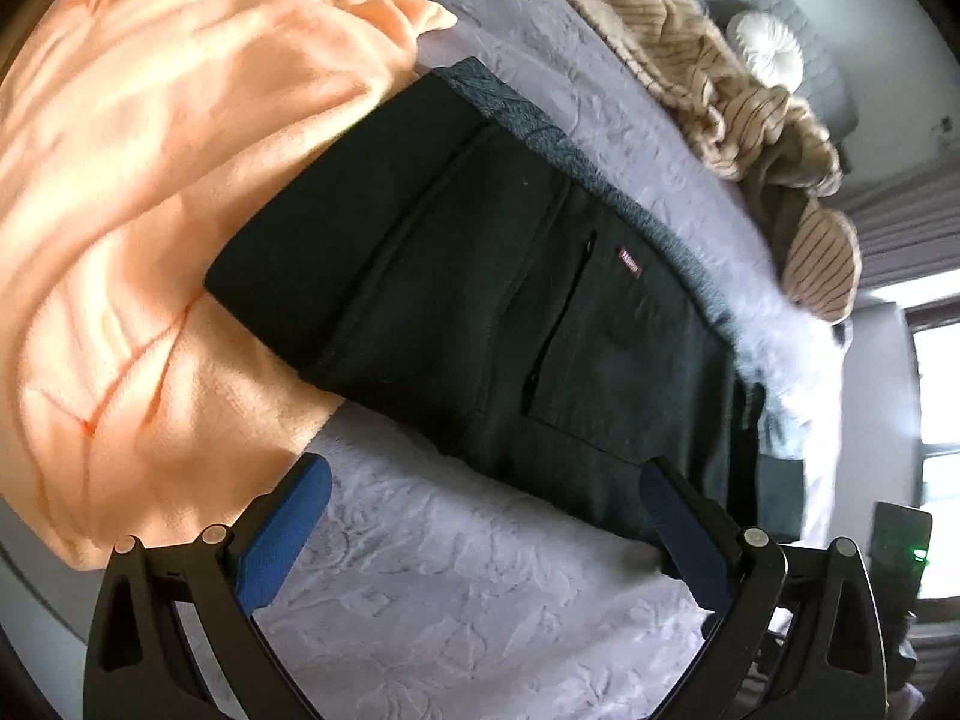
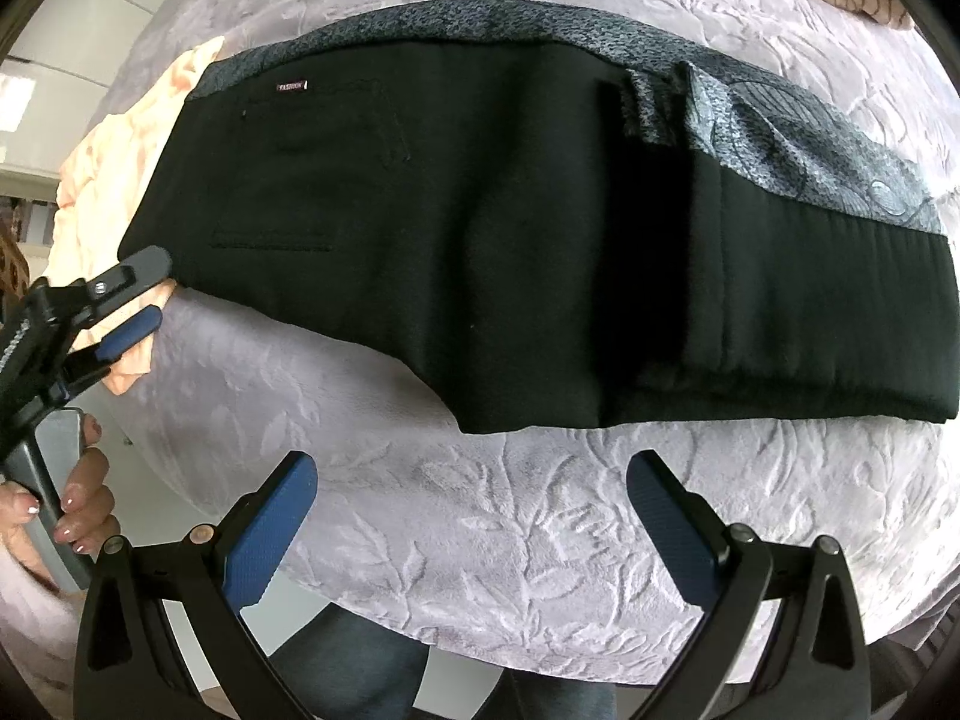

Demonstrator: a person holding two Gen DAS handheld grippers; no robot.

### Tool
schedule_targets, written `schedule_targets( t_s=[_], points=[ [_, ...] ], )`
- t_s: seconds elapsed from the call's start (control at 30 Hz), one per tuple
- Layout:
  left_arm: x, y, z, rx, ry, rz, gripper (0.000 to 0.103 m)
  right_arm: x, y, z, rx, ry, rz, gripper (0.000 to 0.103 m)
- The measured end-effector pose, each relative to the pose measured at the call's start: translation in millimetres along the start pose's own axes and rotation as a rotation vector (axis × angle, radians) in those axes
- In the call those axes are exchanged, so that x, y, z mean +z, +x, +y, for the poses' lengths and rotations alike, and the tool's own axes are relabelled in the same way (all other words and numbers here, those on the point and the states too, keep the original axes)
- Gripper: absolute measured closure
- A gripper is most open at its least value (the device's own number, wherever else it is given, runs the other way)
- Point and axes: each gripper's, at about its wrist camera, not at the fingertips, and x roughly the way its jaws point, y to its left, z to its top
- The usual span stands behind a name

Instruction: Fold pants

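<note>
The black pants (image 2: 480, 228) lie folded flat on the lavender embossed bed cover (image 2: 480, 528), with a grey patterned lining along the far edge and a small red label (image 2: 291, 86) by a back pocket. They also show in the left wrist view (image 1: 480, 312). My right gripper (image 2: 474, 480) is open and empty, just short of the pants' near edge. My left gripper (image 1: 486, 480) is open and empty at the pants' waist end; it also shows in the right wrist view (image 2: 150, 288), open beside the pants' left end.
An orange blanket (image 1: 138, 192) lies bunched against the pants' far end. A tan striped garment (image 1: 720, 72) and a white fluffy pillow (image 1: 768, 48) sit further back. The bed edge (image 2: 252, 516) drops off near the hand holding the left gripper.
</note>
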Motion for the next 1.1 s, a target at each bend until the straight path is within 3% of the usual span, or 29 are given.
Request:
schedule_targets(
  t_s=[0.33, 0.57, 0.77, 0.87, 0.93, 0.97, 1.03, 1.1],
  points=[
    [5, 21, -2, -0.149, -0.011, 0.007, 0.000, -5, 8, -5, 0.005, 0.003, 0.020, 0.000],
    [18, 40, -2, -0.135, -0.063, 0.001, 0.000, -2, 9, -5, 0.010, 0.003, 0.015, 0.000],
    [20, 2, -35, -0.185, 0.041, -0.107, 0.001, 6, -13, -7, 0.041, -0.002, -0.054, 0.000],
    [26, 20, -35, -0.074, 0.056, -0.087, 0.002, 26, -32, -9, 0.043, -0.021, -0.110, 0.000],
    [28, 40, -22, 0.046, 0.007, -0.049, 0.023, 42, -41, -6, 0.036, -0.049, -0.133, 0.000],
    [29, 43, -18, 0.084, 0.001, -0.042, 0.043, 52, -45, -3, 0.035, -0.065, -0.142, 0.000],
    [26, 43, -18, 0.120, 0.031, -0.064, 0.048, 76, -55, 9, 0.048, -0.110, -0.158, 0.000],
    [19, 40, -33, 0.194, 0.132, -0.102, 0.050, 102, -64, 30, 0.080, -0.167, -0.162, 0.000]
  ],
)
